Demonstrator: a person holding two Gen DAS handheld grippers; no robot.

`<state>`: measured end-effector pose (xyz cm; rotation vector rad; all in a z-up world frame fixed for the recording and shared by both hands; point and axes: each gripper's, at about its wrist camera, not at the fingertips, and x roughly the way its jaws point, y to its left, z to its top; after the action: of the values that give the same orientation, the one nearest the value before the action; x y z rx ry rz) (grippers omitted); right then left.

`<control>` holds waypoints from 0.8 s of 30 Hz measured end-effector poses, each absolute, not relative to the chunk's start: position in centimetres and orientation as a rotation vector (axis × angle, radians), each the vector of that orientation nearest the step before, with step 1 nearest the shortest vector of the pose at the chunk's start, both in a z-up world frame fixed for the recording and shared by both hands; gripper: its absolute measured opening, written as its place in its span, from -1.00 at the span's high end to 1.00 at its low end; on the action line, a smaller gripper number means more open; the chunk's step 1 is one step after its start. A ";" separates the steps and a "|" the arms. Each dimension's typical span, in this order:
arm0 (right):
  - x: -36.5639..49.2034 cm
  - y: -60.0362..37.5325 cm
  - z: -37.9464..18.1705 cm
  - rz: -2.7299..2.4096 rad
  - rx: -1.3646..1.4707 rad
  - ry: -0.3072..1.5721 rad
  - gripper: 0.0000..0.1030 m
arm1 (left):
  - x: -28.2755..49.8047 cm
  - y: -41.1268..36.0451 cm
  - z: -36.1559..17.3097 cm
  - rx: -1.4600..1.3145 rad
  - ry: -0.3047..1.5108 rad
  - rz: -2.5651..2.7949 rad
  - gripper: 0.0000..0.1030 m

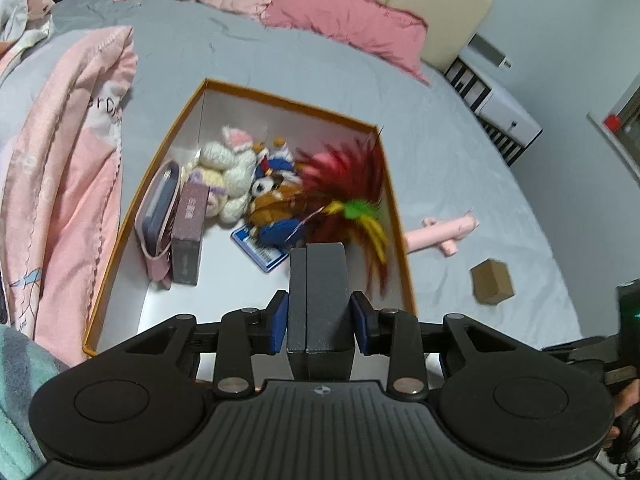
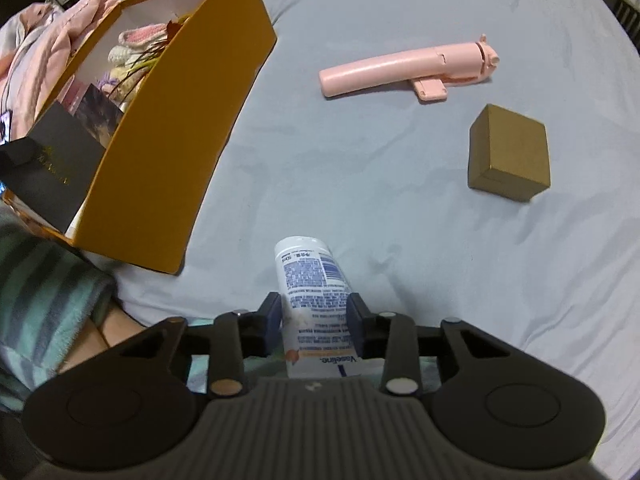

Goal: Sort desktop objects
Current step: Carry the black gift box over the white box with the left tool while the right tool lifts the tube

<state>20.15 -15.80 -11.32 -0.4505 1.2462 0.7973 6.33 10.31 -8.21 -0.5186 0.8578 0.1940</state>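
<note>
My left gripper point(image 1: 320, 322) holds a dark grey box point(image 1: 320, 300) between its pads over the orange box point(image 1: 292, 102). My right gripper point(image 2: 314, 322) clamps a white tube point(image 2: 310, 292) above the sheet; gripped near its printed end, it may tilt and slip

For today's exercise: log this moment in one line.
left gripper: shut on dark box | right gripper: shut on lotion tube
</note>
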 end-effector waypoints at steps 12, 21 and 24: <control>15.9 -15.2 -11.4 0.798 -0.797 1.052 0.38 | 8.0 9.2 -11.6 -0.392 0.971 0.223 0.27; 15.9 -15.1 -9.4 0.818 -0.763 0.925 0.77 | 8.7 9.1 -13.5 -0.367 1.051 0.220 0.27; 16.1 -14.6 -9.0 0.829 -0.719 0.904 0.81 | 8.8 9.2 -13.5 -0.377 1.050 0.222 0.27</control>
<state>16.10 -14.62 -9.03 -0.7193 0.9036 0.8288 8.84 9.24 -13.45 -0.3766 1.0495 0.2219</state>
